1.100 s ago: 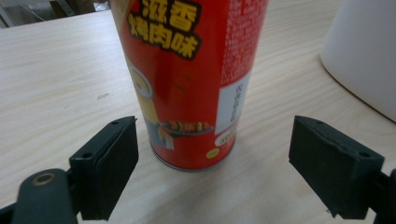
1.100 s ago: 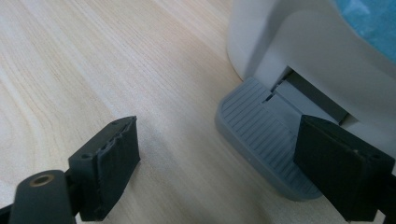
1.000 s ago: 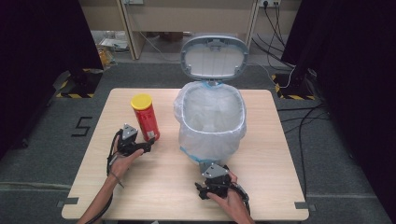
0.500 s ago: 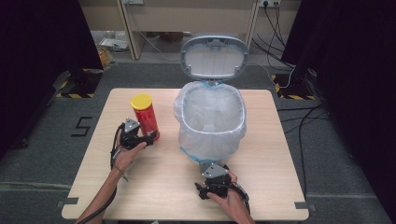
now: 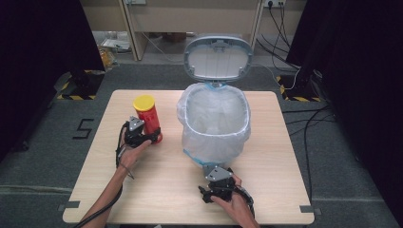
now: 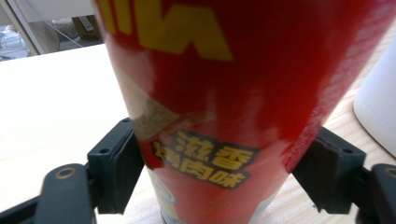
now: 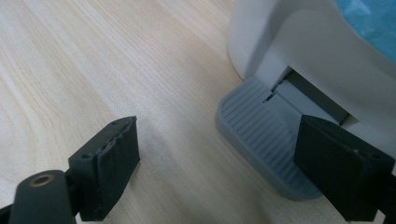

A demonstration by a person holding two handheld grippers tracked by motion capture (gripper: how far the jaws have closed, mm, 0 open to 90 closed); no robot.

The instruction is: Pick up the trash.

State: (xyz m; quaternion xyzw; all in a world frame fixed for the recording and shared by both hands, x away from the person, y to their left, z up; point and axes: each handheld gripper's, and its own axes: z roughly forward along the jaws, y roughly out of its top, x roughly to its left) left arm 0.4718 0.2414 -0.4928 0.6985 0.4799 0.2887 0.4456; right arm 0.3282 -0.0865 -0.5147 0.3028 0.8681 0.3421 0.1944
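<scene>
The red can (image 6: 219, 116) is being gripped by the left tool (image 5: 140, 137); the right tool (image 7: 233, 172) is being held open at the bin pedal (image 7: 261, 135), likely needing pressing next.

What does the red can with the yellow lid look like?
The can is a tall red tube with a yellow lid and yellow writing on its side. It stands upright on the wooden table, left of the white bin. The left hand-held gripper has a black jaw on each side of its lower part.
</scene>
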